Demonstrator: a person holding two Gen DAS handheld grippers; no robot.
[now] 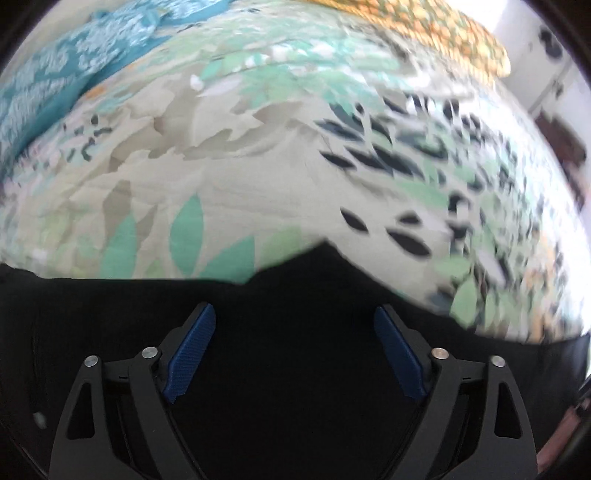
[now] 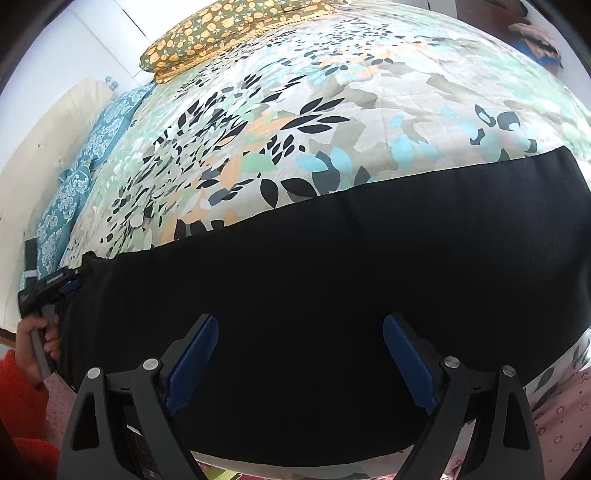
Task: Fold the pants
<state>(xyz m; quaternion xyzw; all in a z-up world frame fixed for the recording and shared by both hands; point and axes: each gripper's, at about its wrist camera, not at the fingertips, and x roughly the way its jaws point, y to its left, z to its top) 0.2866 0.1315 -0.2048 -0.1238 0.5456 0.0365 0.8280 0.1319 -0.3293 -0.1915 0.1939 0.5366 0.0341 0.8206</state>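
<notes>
Black pants [image 2: 332, 295] lie flat across a leaf-print bedspread [image 2: 332, 129]; an orange pillow [image 2: 221, 33] sits beyond. Left gripper [image 1: 294, 332] and right gripper [image 2: 300, 343] both gape empty above the pants.

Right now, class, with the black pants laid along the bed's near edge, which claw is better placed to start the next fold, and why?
Probably the left claw: the right view shows it at the pants' far left end, an edge it could lift. The right claw hangs open over the middle, with no edge between its fingers.
</notes>
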